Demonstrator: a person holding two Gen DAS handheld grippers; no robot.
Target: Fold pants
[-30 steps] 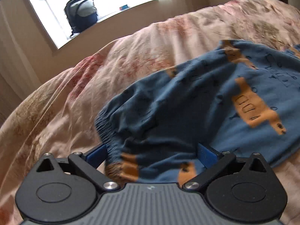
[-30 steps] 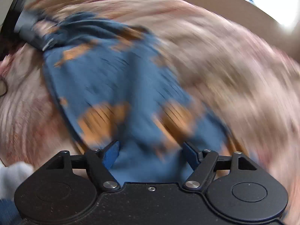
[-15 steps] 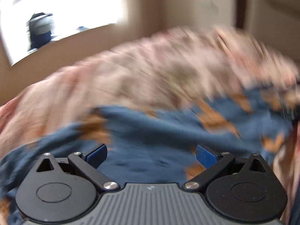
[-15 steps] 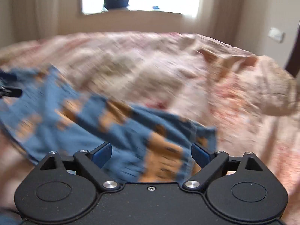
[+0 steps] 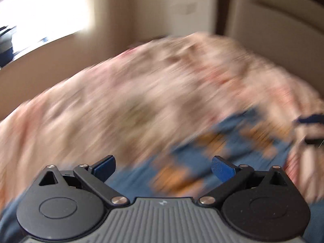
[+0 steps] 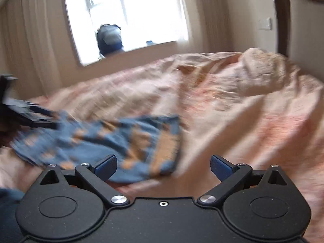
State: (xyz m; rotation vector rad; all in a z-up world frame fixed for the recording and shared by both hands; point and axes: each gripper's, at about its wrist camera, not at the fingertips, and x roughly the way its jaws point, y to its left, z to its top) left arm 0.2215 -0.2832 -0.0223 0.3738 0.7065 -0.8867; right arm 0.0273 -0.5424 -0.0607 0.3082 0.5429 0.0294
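Both claws splayed wide, nothing between the fingers. Left claw (image 5: 163, 166) poised low over blue cloth; right claw (image 6: 163, 165) poised over the near hem of the same garment and the bare bedspread just beside it.

Pants (image 6: 113, 141): blue with orange print, spread flat across the bedspread (image 6: 243, 111), lengthwise from left to right in the right wrist view. Squared end toward the right; opposite end beneath the dark shape of the left claw at the frame's left edge. Judged laid out flat on purpose, one claw at each end, to allow a clean fold. Fold itself judged not yet done; cloth appears to lie in a single long span, though blur prevents a count of layers.

Left wrist view: heavily smeared by motion. Pants (image 5: 212, 158) readable only as blue and orange patches running from under the claw toward the right edge, where a dark shape, probably the other claw, shows. Door or wardrobe panel at upper right, seen only here.

Right wrist view: sharper. Shows the garment's outline, the hem edge, a rumpled ridge of bedspread at far right, and a bag (image 6: 110, 38) on the sill of the window (image 6: 129, 16). Curtains either side.

Contact between either claw and the cloth: cannot be told.
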